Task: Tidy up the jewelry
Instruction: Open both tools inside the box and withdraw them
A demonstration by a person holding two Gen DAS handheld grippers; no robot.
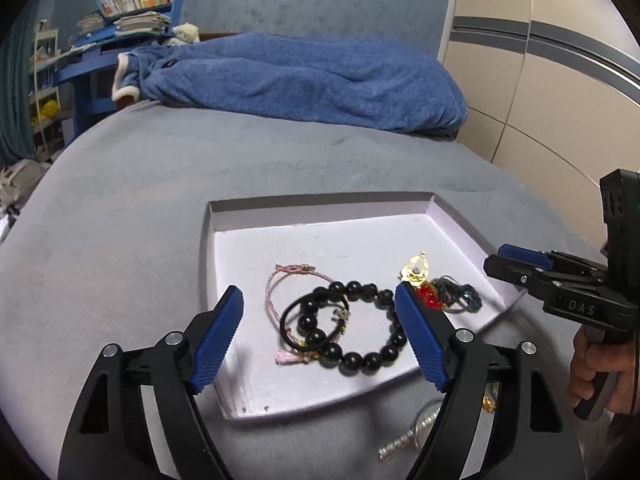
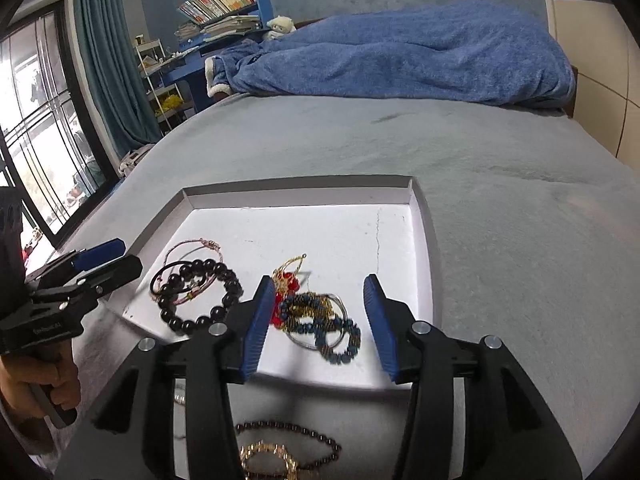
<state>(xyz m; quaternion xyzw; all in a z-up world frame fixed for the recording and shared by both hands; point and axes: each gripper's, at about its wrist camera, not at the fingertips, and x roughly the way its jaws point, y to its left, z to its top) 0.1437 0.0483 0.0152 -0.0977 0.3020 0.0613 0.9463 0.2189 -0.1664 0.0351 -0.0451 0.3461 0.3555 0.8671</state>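
Note:
A shallow white tray [image 1: 360, 240] [image 2: 320, 224] lies on the grey bed. In it lie a black bead bracelet [image 1: 360, 356] [image 2: 224, 276], a pink cord bracelet [image 1: 276, 284] [image 2: 200, 243], a black band [image 1: 292, 308], a gold and red piece [image 1: 418, 276] [image 2: 290, 276] and blue bead bracelets [image 1: 460, 298] [image 2: 336, 340]. My left gripper [image 1: 320, 336] is open and empty above the black bracelet. My right gripper [image 2: 318, 324] is open and empty above the blue bracelets. Each gripper shows in the other's view, the right [image 1: 520, 264] and the left [image 2: 100, 260].
Loose jewelry lies on the bed in front of the tray: a pearl piece [image 1: 404, 436], a dark bead strand [image 2: 296, 430] and a gold chain [image 2: 268, 454]. A blue blanket [image 1: 300, 76] lies at the far end. A cabinet [image 1: 540, 60] stands to the right.

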